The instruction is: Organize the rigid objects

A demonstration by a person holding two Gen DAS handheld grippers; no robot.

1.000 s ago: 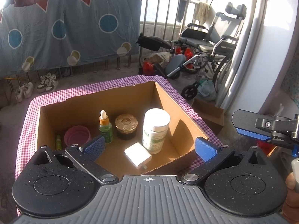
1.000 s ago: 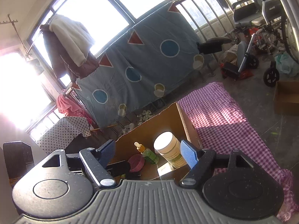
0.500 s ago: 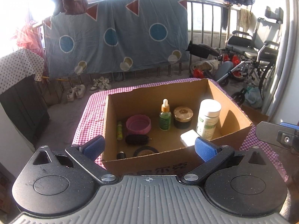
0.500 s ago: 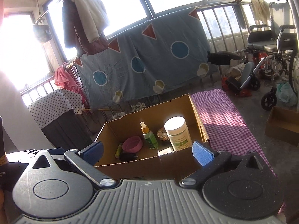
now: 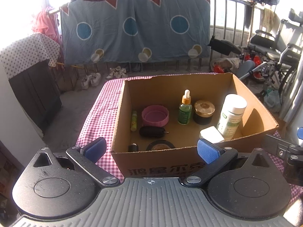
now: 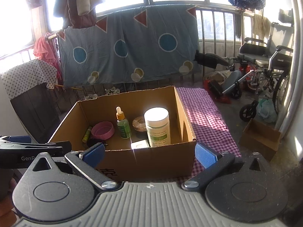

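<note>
- Left gripper (image 5: 150, 149) is spread wide, holding nothing; the cardboard box (image 5: 251, 102) sits at its 12 o'clock on the checkered cloth (image 5: 98, 121).
- Right gripper (image 6: 148, 152) is also fully spread and empty, with the box at its 12.
- White bottle (image 6: 158, 126) stands upright around 1 o'clock inside, dropper bottle (image 6: 123, 123) at 11.

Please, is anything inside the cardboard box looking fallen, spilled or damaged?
Nothing is spilled. The cardboard box has a ragged, torn top edge on its far wall. Inside, the small yellow tube and the black oval case lie flat, while the dropper bottle and white bottle stand upright.
</note>
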